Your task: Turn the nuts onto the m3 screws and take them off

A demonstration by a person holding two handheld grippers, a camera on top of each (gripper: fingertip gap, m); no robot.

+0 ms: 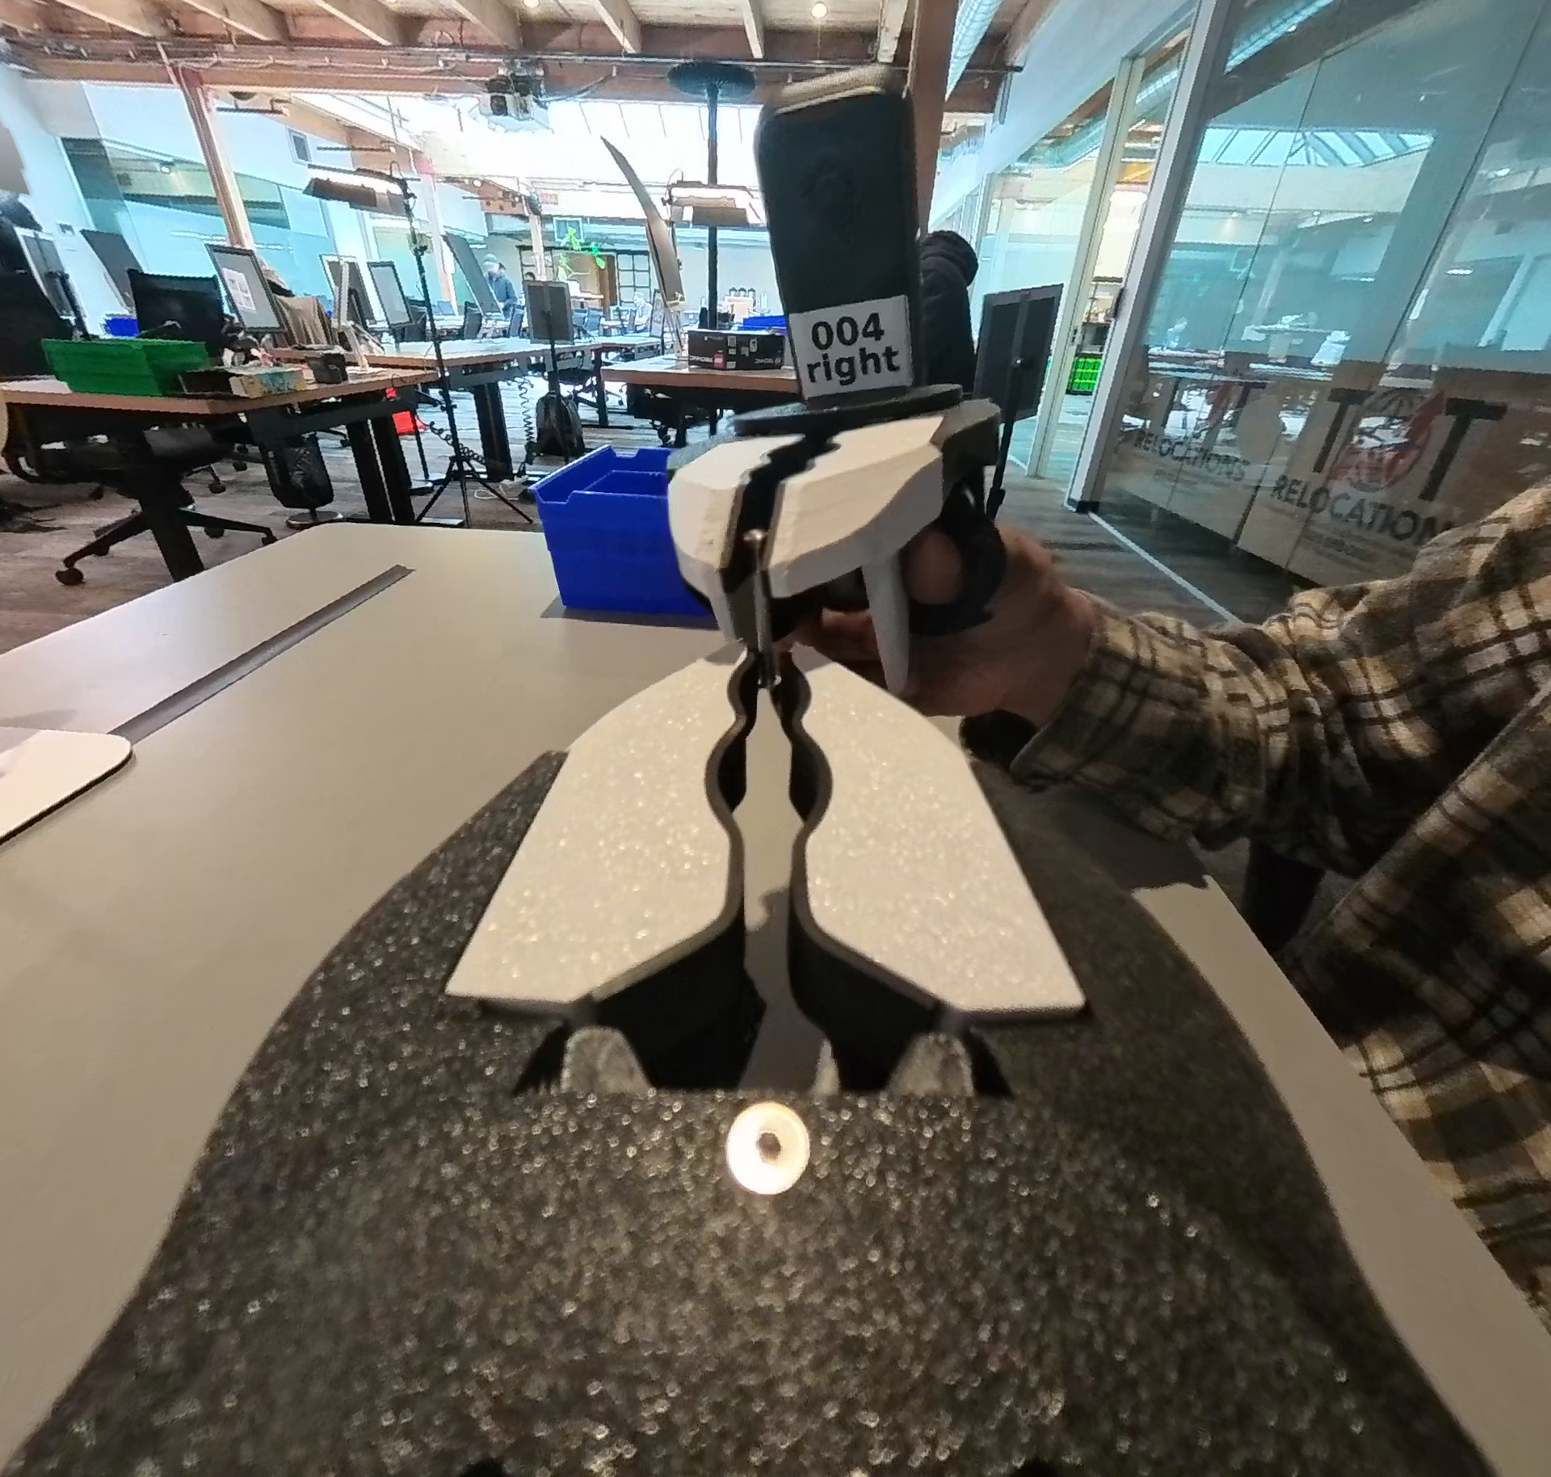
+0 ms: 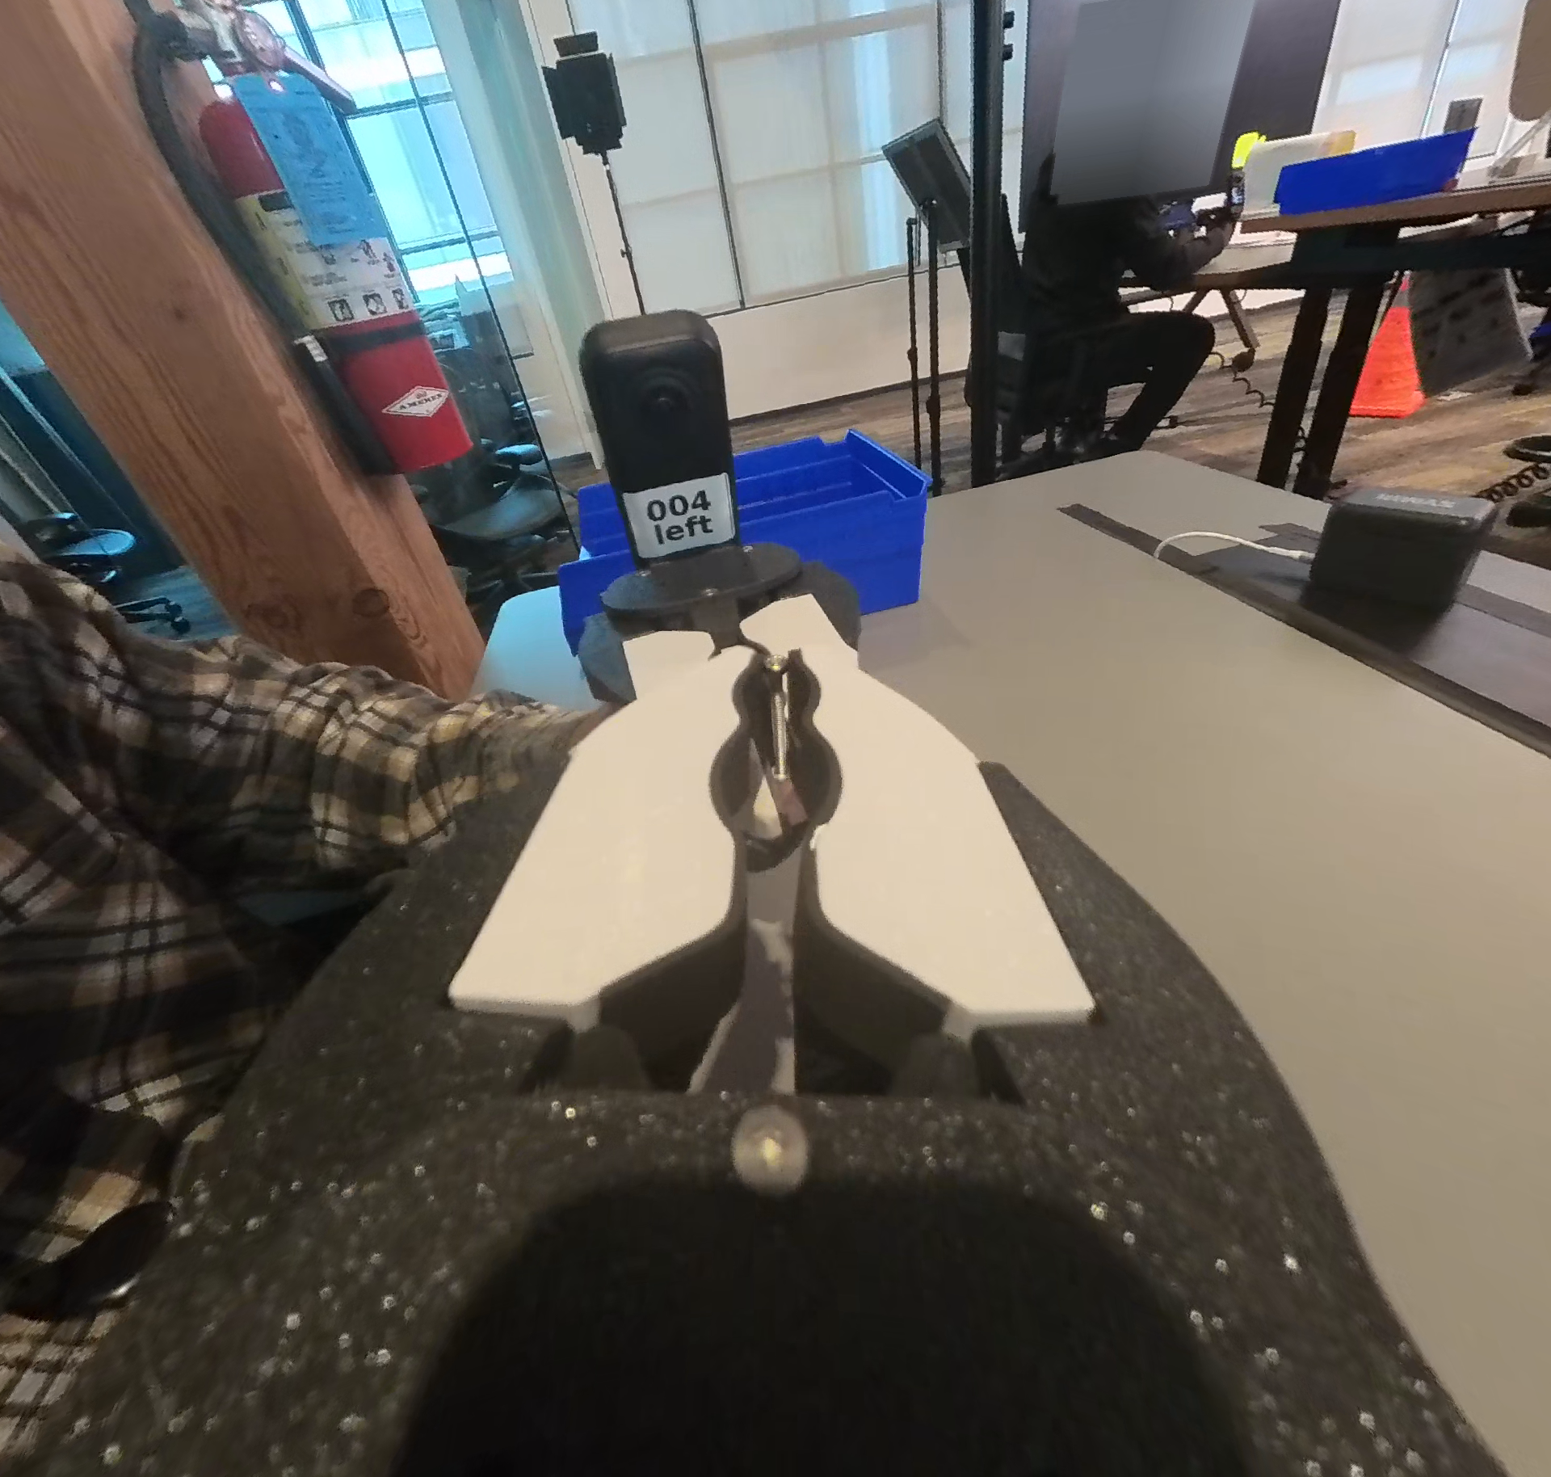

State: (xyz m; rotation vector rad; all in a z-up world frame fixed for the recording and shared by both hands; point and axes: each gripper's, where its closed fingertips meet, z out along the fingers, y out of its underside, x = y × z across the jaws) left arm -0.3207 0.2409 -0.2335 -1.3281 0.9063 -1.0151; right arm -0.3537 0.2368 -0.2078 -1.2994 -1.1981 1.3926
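Note:
A thin silver M3 screw (image 1: 760,606) is held in the air between the two grippers, above the grey table (image 1: 336,765). My right gripper (image 2: 776,673) is shut on the screw (image 2: 781,723), which lies along the gap between its white fingers. It faces the left wrist view (image 1: 749,597), held by a hand in a plaid sleeve. My left gripper (image 1: 768,681) is shut on the screw's near end, where a small shiny nut (image 2: 776,663) shows. The left gripper also shows in the right wrist view (image 2: 734,639), tip to tip with the right one.
A blue bin (image 1: 621,530) stands at the table's far edge, behind the grippers; it also shows in the right wrist view (image 2: 839,530). A dark strip (image 1: 268,648) runs along the table. A black box (image 2: 1402,547) with a white cable sits on it. A wooden pillar (image 2: 168,345) stands beyond the table. Both grippers' tips are close together, under 4 cm apart.

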